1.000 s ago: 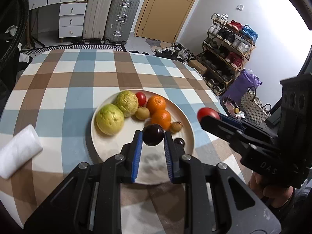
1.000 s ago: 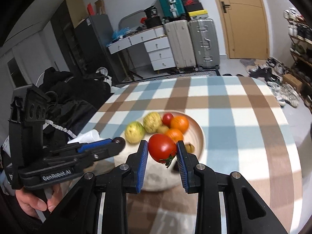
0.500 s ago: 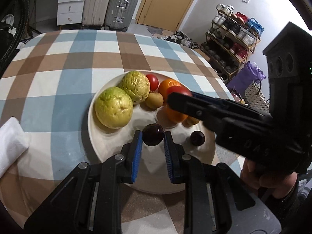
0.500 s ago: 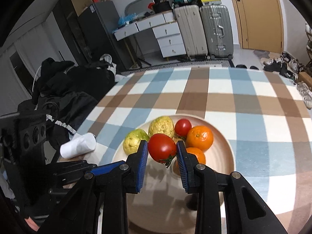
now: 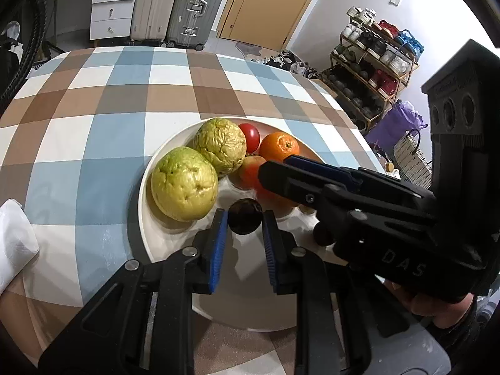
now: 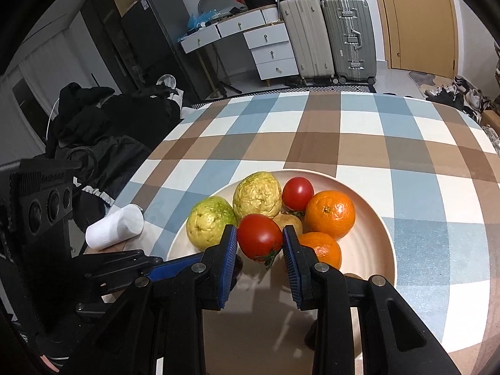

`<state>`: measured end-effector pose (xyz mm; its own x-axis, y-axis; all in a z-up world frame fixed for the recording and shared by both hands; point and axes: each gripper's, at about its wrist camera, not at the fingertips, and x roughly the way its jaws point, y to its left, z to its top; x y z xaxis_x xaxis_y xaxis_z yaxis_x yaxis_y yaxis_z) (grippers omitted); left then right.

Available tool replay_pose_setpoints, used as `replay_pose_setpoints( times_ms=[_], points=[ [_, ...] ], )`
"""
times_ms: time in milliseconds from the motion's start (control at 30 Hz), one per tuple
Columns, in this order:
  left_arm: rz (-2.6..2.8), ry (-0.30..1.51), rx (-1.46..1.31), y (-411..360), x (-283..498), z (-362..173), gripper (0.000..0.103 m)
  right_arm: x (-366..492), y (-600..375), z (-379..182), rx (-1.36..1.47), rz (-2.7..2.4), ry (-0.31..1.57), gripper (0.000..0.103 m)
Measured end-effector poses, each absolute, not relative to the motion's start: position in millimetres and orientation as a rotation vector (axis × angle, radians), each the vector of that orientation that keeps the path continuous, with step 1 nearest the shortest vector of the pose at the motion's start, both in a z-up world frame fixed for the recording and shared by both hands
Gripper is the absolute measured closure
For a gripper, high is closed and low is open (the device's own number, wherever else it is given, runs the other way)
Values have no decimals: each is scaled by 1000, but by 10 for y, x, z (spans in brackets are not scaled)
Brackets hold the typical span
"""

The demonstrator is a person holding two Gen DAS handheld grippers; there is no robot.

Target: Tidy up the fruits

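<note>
Hovering over the plate [image 6: 386, 240], the right gripper [image 6: 260, 243] pinches a tomato [image 6: 259, 238]; the left gripper [image 5: 243, 229] clamps a dark plum [image 5: 244, 216] at six o'clock, probably ready to set down.

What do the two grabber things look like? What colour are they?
Both are black, each with two straight fingers lined with ribbed blue pads. The left gripper and right gripper have silver bolts at the joints. The right gripper's side reads "DAS". Its boxy top has three round holes. A bare hand holds it.
</note>
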<state>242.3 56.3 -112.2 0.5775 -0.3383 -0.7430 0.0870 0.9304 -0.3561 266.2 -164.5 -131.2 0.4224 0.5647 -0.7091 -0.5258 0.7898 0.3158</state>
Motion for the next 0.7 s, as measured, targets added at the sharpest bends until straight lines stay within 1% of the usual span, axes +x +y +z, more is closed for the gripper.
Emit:
replay_pose_setpoints(
  times_ms=[100,167,433,500,533,567,600,633,667,700],
  points=[
    [-264,926,-297,566,2425,-1124,83,2649,-1665,-1291,53,685,889,73],
    [-265,930,-288,553,2417,-1127,83,2632,-1671,-1268,53,684,876,67],
    [-254,899,-254,525,2229,-996,81,2440,-1849,-1038,51,650,797,67],
    [-240,894,-253,536,2165,-941,81,2358,-1953,-930,68,611,775,65],
    [-232,888,-259,547,2125,-902,80,2301,-2008,-864,81,601,756,61],
    [-221,879,-263,556,2080,-851,78,2225,-2067,-781,93,593,725,56],
    [-213,867,-263,561,2042,-800,76,2141,-2122,-697,100,585,689,53],
    [-203,849,-258,561,1987,-730,69,2051,-2171,-619,101,573,649,49],
    [-187,824,-251,560,1922,-644,59,1949,-2223,-531,98,559,605,46],
    [-176,800,-246,561,1862,-567,53,1851,-2266,-454,95,550,565,43]
  ],
)
